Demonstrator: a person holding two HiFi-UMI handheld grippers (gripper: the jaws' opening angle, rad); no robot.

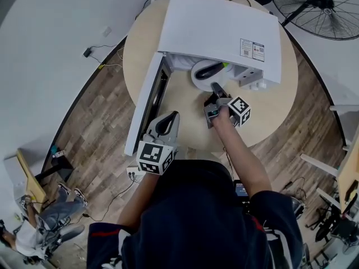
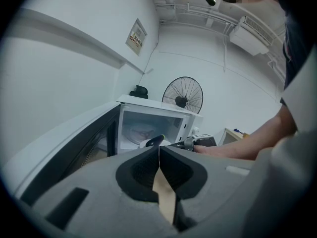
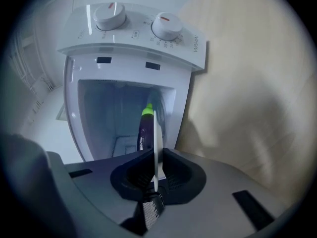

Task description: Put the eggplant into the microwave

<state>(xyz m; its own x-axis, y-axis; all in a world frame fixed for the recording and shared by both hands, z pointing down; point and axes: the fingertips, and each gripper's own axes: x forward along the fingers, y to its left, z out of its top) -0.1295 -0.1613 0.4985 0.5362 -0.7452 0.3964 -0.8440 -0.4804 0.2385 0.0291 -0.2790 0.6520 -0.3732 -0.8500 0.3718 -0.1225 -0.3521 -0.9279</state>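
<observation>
The right gripper [image 3: 154, 157] is clamping its jaws on the near rim of a thin white plate [image 3: 155, 133], which is showing edge-on between them. The eggplant [image 3: 144, 128] is lying on that plate, with its green end pointing away from the gripper. The plate is sitting at the open front of the white microwave [image 1: 224, 32], partly under its top, near the middle of the round table [image 1: 269, 122]. The microwave's door [image 1: 147, 102] is standing wide open, reaching toward the table's near-left edge. Just beside the door's free end, the left gripper [image 1: 165, 125] is hanging over the near edge of the table, its jaws pressing together with nothing between them. A fan [image 1: 320, 7] is standing on the floor beyond the table's far-right edge.
</observation>
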